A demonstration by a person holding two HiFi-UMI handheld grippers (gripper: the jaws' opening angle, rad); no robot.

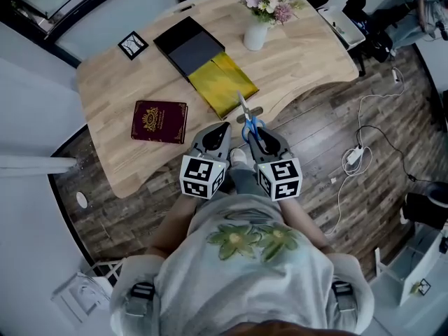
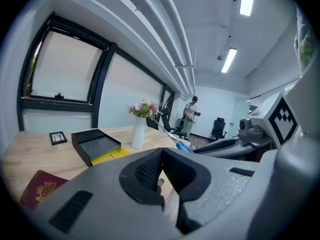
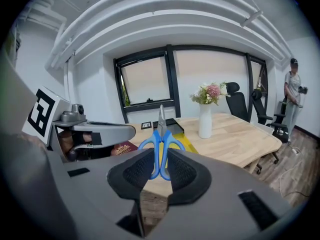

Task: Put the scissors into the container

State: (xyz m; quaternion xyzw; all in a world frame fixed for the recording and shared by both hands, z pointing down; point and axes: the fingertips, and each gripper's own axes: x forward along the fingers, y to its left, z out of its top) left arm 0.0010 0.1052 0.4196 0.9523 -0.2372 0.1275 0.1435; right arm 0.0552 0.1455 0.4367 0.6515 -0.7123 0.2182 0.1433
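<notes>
A: Item one, right tool [image 3: 160, 170]?
B: Jaws partly closed and clamped on the scissors [image 3: 161, 144]. The pads press the blue handle loops from both sides, and the metal blades point away from the person, closed together.

A: Item two, left tool [image 2: 165, 171]?
B: Jaws a little apart with nothing between them. It is held just beside the right tool, at the near edge of the tabletop [image 1: 301, 54].

A: Position of the scissors?
B: In the air at the tabletop's near edge. In the head view the blade tip sits over the near end of a yellow sheet [image 1: 224, 82].

A: Container?
B: A black tray [image 1: 189, 44], shallow, with a dark grey floor. It lies beyond the yellow sheet, touching or overlapping its far end, and well apart from the scissors.

A: Other tabletop entries?
B: A maroon book [image 1: 159, 121] with a gold emblem, left of the sheet. A small black picture frame [image 1: 131, 44], left of the tray. A white vase [image 1: 256, 33] of pink flowers, right of the tray.

A: Surroundings?
B: A wood-plank floor [image 1: 329, 117] with white cables [image 1: 355, 156] on it, and a person [image 3: 291, 91] standing far off.
</notes>
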